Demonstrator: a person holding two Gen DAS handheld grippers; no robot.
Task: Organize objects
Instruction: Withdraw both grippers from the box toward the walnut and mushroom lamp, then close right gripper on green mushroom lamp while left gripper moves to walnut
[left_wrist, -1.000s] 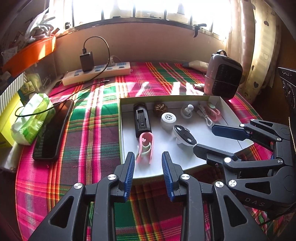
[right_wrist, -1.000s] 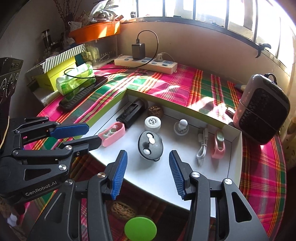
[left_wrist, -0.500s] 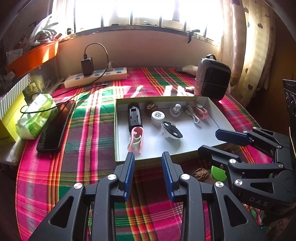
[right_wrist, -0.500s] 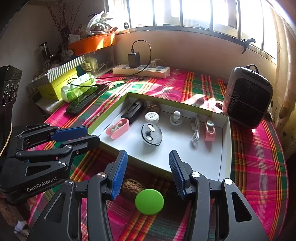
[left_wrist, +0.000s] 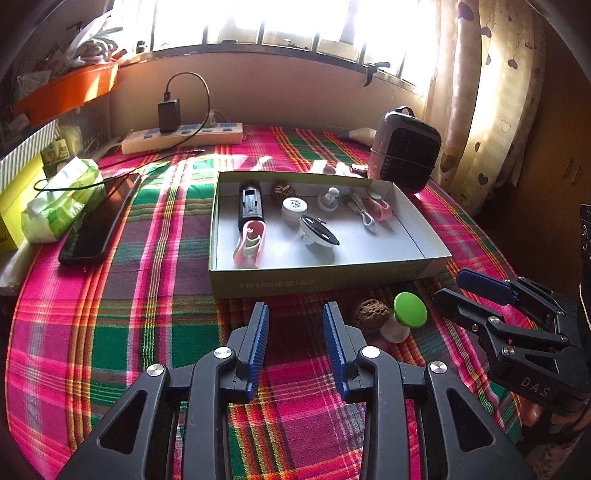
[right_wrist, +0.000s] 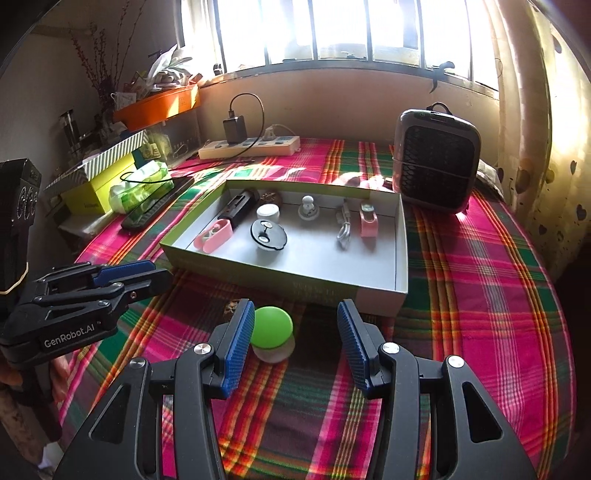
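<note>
A shallow green-walled box (left_wrist: 321, 284) on the plaid cloth holds several small items, among them a pink clip (left_wrist: 251, 242), a black-topped disc (left_wrist: 319, 232) and a white cable (left_wrist: 364, 216). In front of the box lie a walnut (left_wrist: 371, 315) and a green-capped knob (left_wrist: 410, 309). My left gripper (left_wrist: 295, 308) hovers over bare cloth left of the walnut; its jaws are opening with nothing between them. My right gripper (right_wrist: 295, 306) is open above the green-capped knob (right_wrist: 271, 326), which sits just inside its left finger (right_wrist: 236, 339), apart from the pads.
A small dark heater (right_wrist: 436, 162) stands behind the box at the right. A power strip (left_wrist: 181, 136) with a charger lies along the wall. A black phone (left_wrist: 98, 221), a tissue pack (left_wrist: 59, 201) and a yellow box (right_wrist: 98, 188) crowd the left edge.
Both grippers have drawn back from over the box toward the near side of the cloth. The walnut and the green-capped knob have come into view in front of them.
</note>
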